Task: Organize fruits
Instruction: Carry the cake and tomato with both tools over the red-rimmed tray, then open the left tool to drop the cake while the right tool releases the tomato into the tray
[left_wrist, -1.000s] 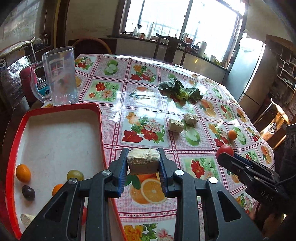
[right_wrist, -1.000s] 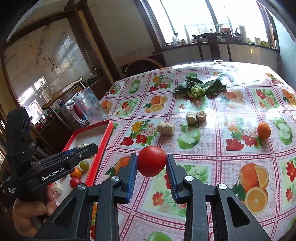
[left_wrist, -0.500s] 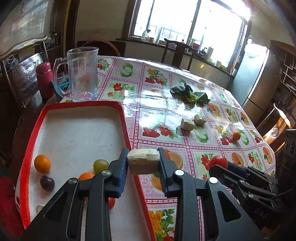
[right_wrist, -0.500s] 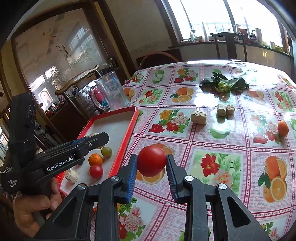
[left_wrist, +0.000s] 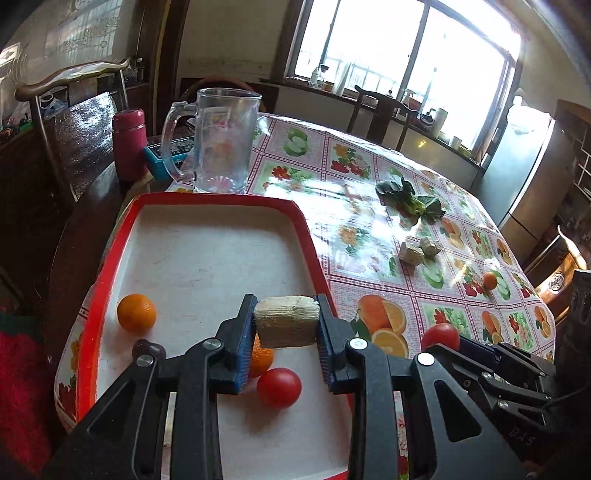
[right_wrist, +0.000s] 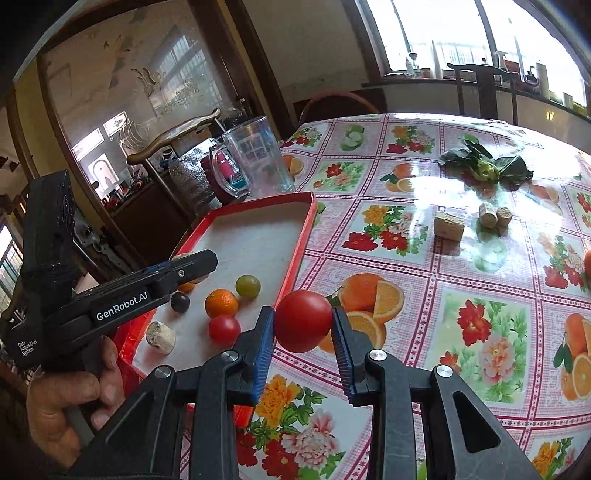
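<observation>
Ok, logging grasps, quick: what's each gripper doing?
Left gripper: closed on a beige block.
Right gripper: closed on a tomato.

The left gripper (left_wrist: 286, 328) clamps a pale ridged block (left_wrist: 287, 321) between its blue pads, held above the near part of the red-rimmed tray (left_wrist: 221, 201). In the tray, an orange (left_wrist: 136, 312) sits at nine o'clock from the block, a dark plum (left_wrist: 147, 349) just below it, a second orange (left_wrist: 261, 357) and a red tomato (left_wrist: 279, 387) touching at six o'clock. At three o'clock, the right gripper (left_wrist: 448, 345) pinches another tomato (left_wrist: 440, 335) over the flowered tablecloth (left_wrist: 369, 236). A glass mug (left_wrist: 221, 142) stands at eleven o'clock beyond the tray; leafy greens (left_wrist: 410, 199) lie at one o'clock.
</observation>
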